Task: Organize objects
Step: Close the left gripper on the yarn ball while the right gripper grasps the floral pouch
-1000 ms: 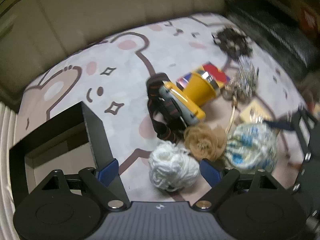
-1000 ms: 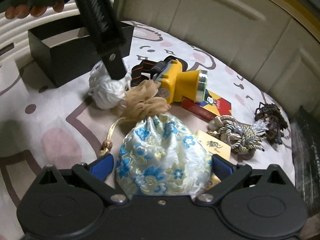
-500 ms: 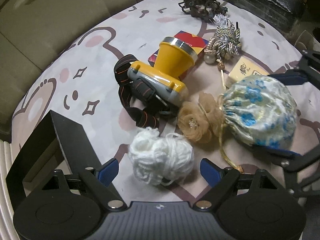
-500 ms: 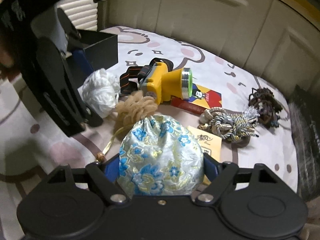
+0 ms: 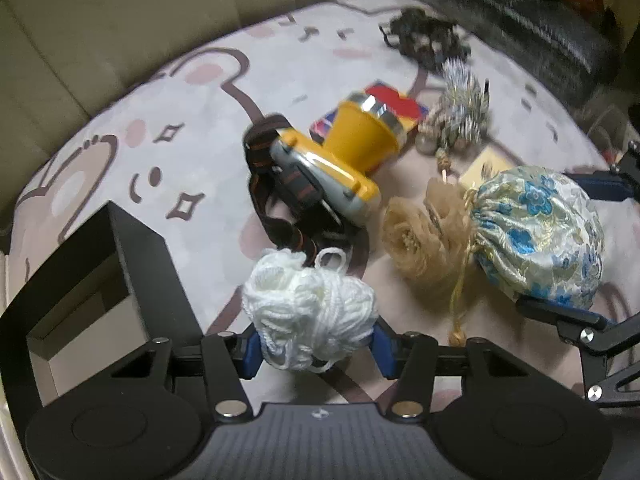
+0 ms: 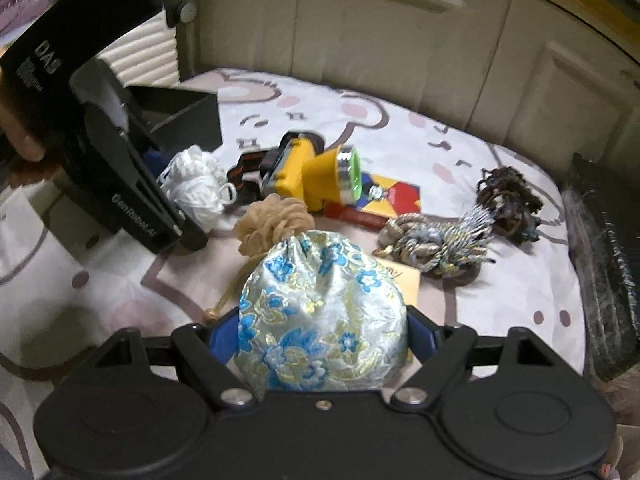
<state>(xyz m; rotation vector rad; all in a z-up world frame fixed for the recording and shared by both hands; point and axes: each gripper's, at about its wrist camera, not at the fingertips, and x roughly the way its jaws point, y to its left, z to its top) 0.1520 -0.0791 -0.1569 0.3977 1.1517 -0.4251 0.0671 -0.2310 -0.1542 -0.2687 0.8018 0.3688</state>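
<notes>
My left gripper is shut on a white yarn ball, which also shows in the right wrist view. My right gripper is shut on a blue-flowered silk pouch, seen at the right of the left wrist view. A tan fabric flower lies between them, tied to the pouch by a gold cord. An open black box stands left of the yarn.
On the bear-print cloth lie a yellow headlamp with a black strap, a red and blue card box, a silver rope bundle, a dark cord bundle and a tan card. Beige cabinet doors stand behind.
My left gripper closed on the white yarn ball. My right gripper stayed clamped on the pouch. Both views shifted slightly.
</notes>
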